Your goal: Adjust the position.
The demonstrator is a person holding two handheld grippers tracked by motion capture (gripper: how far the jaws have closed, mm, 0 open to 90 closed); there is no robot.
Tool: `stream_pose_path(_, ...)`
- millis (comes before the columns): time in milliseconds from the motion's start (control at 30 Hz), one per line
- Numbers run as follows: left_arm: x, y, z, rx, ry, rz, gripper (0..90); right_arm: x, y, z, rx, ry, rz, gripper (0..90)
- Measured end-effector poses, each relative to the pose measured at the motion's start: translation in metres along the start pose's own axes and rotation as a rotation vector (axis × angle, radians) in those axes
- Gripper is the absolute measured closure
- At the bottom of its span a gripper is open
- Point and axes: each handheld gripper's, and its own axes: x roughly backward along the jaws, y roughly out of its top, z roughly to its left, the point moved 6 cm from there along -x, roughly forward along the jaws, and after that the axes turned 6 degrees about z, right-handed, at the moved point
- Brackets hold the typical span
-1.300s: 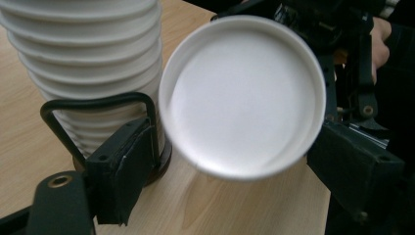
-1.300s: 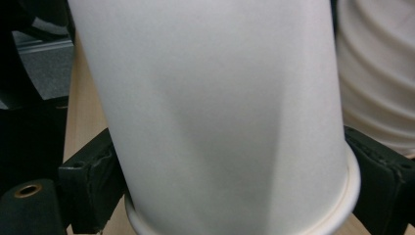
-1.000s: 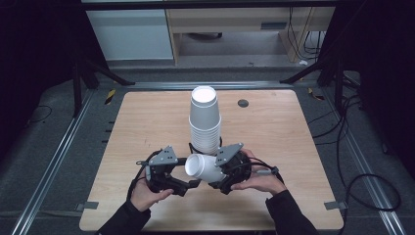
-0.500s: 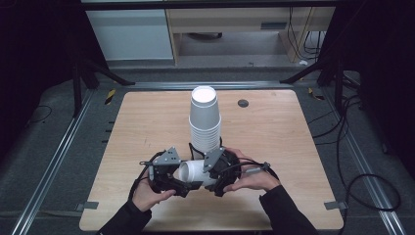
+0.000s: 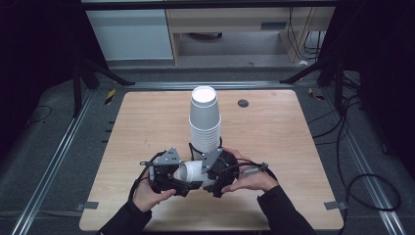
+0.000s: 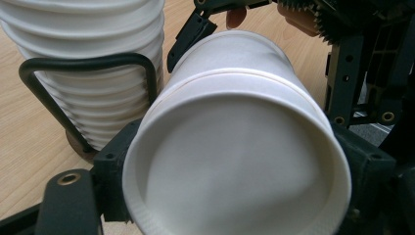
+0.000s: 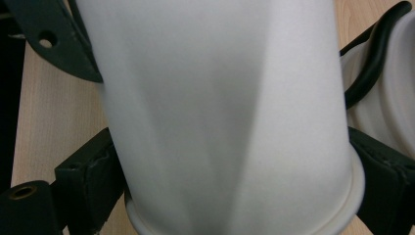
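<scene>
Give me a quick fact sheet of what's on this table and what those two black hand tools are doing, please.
Surface: wooden table
Tall item: stack of white paper cups, standing upright in a black wire holder
Held item: cup lying on its side, apart from the stack
Left gripper: jaws closed on the cup's closed bottom end
Right gripper: jaws closed on the cup near its rim
Hands: left hand, right hand
Other: small dark disc near the far edge

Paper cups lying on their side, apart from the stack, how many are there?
1. A single paper cup lies sideways between the left tool and the right tool, just in front of the upright cup stack. A second cup may be nested inside it.
</scene>
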Motion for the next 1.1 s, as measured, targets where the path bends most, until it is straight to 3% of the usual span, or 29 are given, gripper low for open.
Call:
stream_pose_path(267, 0.002, 0.0, 0.001, 0.0, -0.009, -0.005, 20.8, 0.001, -0.001, -0.002, -0.017, 0.014, -0.031, 4.2)
stream_pose_path(433, 0.007, -0.001, 0.004, -0.01, -0.003, -0.006, 20.7, 0.011, -0.001, -0.004, -0.044, 0.017, -0.069, 3.1)
stream_pose_path(767, 0.015, -0.003, 0.011, -0.003, -0.002, -0.028, 20.7, 0.038, -0.023, -0.015, -0.156, 0.0, -0.191, 3.4)
stream_pose_path(933, 0.02, -0.002, 0.013, 0.0, -0.008, -0.057, 20.6, 0.041, -0.04, -0.012, -0.204, 0.021, -0.21, 3.6)
stream_pose_path(1100, 0.025, 0.0, 0.012, -0.014, -0.031, -0.088, 20.5, 0.046, -0.051, -0.01, -0.264, 0.055, -0.285, 2.9)
